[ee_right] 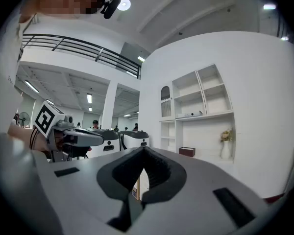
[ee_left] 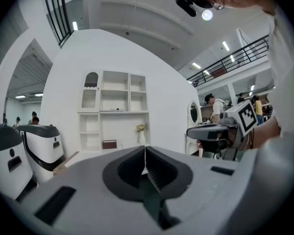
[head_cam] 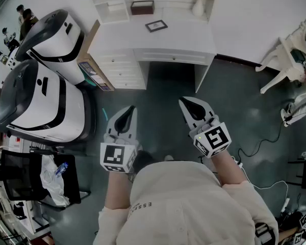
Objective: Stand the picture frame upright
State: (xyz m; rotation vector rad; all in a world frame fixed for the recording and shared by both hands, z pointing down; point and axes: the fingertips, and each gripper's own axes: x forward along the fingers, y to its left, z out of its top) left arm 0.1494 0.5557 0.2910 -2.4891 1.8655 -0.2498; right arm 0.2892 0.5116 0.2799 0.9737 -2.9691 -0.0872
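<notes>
Dark grey floor [head_cam: 163, 101] lies beneath both tools, and a white desk [head_cam: 194, 40] stands ahead against the wall.

My left tongs [head_cam: 127, 115] are held out in front of my body, roughly level, above the floor. Their own view shows the 2 jaws pressed together along the centre line, with nothing between them. My right tongs [head_cam: 189, 106] are held beside them, a little apart and also roughly level. Their 2 jaws meet at the tips, and nothing is gripped. Each tool carries 1 marker cube at the rear, next to my hand. Neither tool touches any object.

The picture frame [head_cam: 156, 25] lies flat on the desk top, well apart from both tongs. It sits near the middle of the surface, turned slightly askew to the desk's front edge. Behind it, toward the wall, stands 1 dark box [head_cam: 143, 6]. To the right of the box, 1 white vase [head_cam: 198, 6] holds pale flowers. A white shelf unit [head_cam: 109, 1] rises at the back left of the desk.

2 white-and-black machines [head_cam: 51, 40] stand on the floor to the left of the desk, close together. 1 white chair [head_cam: 285, 60] stands at the far right. Cables [head_cam: 265, 137] trail across the floor below the chair.
</notes>
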